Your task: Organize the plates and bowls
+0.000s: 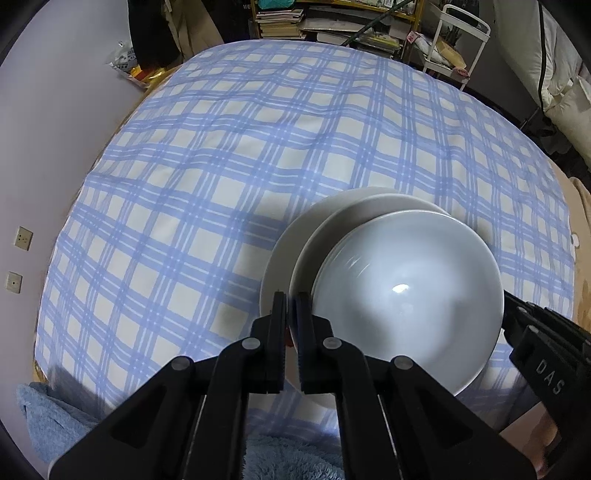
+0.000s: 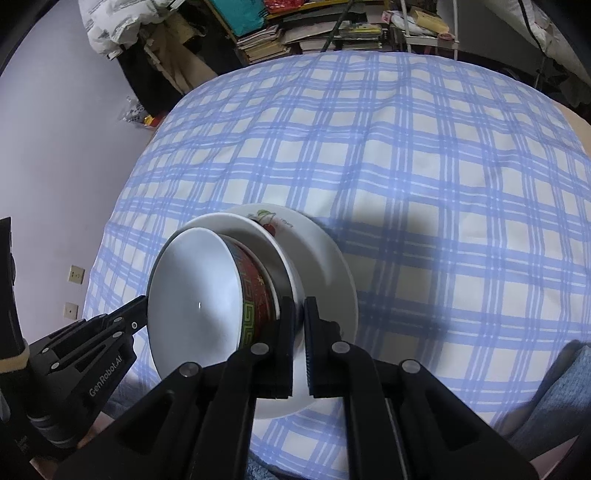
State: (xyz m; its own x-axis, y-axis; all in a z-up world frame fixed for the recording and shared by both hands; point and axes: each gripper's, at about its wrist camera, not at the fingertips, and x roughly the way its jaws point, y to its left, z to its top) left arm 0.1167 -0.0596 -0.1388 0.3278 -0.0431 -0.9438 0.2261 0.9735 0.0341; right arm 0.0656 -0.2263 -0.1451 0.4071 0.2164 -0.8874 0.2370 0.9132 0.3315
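Both grippers pinch the stack at the worktop's near edge: left gripper jaws clenched on the plate rim, right gripper jaws clenched on the opposite rim, the white bowl nested on top over the checked cloth.

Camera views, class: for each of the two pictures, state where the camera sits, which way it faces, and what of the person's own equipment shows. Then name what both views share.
Left wrist view: sits on the left hand-held gripper, looking forward over the checked tablecloth at the stacked dishes; the right hand-held gripper enters from the right.
Right wrist view: sits on the right hand-held gripper, facing the same way; the left hand-held gripper enters from the left.
Shared: the top bowl, plates, tablecloth, bookshelf.
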